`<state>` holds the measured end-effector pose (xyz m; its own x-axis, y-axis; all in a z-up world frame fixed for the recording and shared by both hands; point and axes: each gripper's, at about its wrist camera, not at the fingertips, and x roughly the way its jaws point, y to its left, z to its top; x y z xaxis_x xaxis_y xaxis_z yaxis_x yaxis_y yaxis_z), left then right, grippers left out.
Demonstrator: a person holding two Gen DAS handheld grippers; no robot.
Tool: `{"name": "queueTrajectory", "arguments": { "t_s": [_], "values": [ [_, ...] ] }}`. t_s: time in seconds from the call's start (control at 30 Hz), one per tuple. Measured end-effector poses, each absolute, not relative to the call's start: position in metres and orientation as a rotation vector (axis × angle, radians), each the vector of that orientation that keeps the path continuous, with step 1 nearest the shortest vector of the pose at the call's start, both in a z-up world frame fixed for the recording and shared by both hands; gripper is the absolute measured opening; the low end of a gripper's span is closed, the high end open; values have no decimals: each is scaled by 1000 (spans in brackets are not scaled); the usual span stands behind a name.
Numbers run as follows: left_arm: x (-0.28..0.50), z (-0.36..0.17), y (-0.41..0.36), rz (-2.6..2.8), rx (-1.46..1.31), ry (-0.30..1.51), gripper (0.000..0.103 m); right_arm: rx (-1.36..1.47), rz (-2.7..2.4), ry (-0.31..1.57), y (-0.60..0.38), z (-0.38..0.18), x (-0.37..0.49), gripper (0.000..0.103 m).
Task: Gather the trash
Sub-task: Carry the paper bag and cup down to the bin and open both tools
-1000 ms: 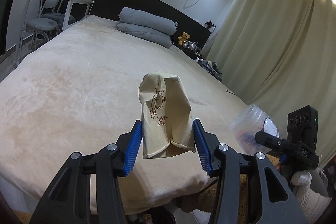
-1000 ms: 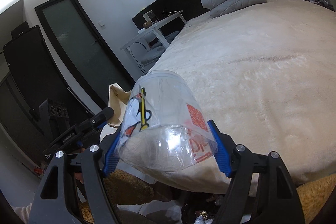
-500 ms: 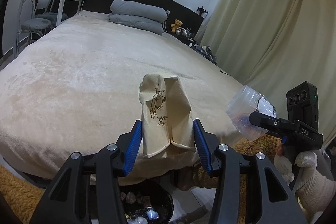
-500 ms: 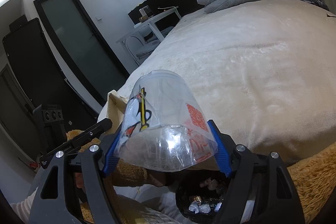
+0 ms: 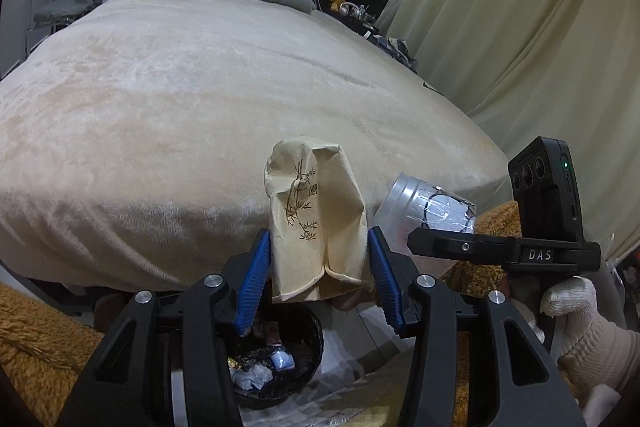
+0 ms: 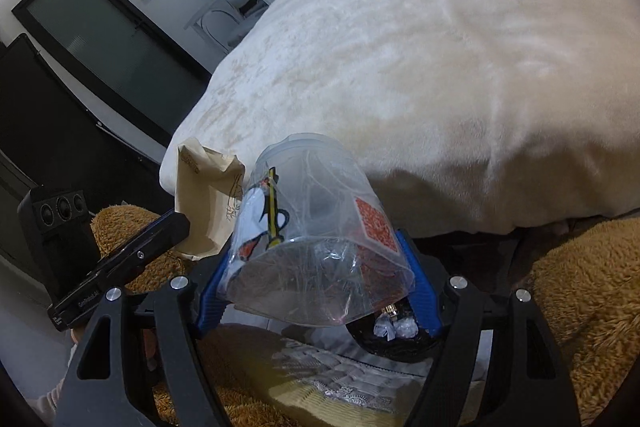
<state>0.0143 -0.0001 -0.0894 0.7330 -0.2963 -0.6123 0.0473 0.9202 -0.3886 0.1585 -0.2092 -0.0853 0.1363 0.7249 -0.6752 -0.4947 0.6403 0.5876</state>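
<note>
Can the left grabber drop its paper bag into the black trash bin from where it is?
Probably yes. The left gripper holds the crumpled beige paper bag above the round black trash bin, whose open mouth lies below the fingers with nothing between. The bag may sit slightly toward the bin's far edge.

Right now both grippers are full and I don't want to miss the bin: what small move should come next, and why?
Probably ease the left gripper a little lower and open it. Its paper bag hangs almost directly over the black trash bin, which already holds scraps. The right gripper, shut on the clear plastic cup, sits only over the bin's edge, so it should follow.
</note>
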Motion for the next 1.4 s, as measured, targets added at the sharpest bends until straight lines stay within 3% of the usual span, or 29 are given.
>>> {"name": "queueTrajectory", "arguments": {
  "t_s": [1.0,1.07,1.17,1.23,1.4],
  "values": [
    [59,-197,-11,-183,-385,1261,51,133,687,1561,-176,-186,168,75],
    [60,-200,-10,-176,-388,1275,54,131,682,1563,-175,-188,167,75],
    [60,-205,-15,-175,-393,1316,68,133,660,1561,-176,-190,168,80],
    [59,-208,-18,-143,-356,1328,68,145,656,1557,-177,-191,168,87],
    [56,-201,-16,-142,-346,1302,68,146,653,1543,-178,-188,168,87]
  ]
}}
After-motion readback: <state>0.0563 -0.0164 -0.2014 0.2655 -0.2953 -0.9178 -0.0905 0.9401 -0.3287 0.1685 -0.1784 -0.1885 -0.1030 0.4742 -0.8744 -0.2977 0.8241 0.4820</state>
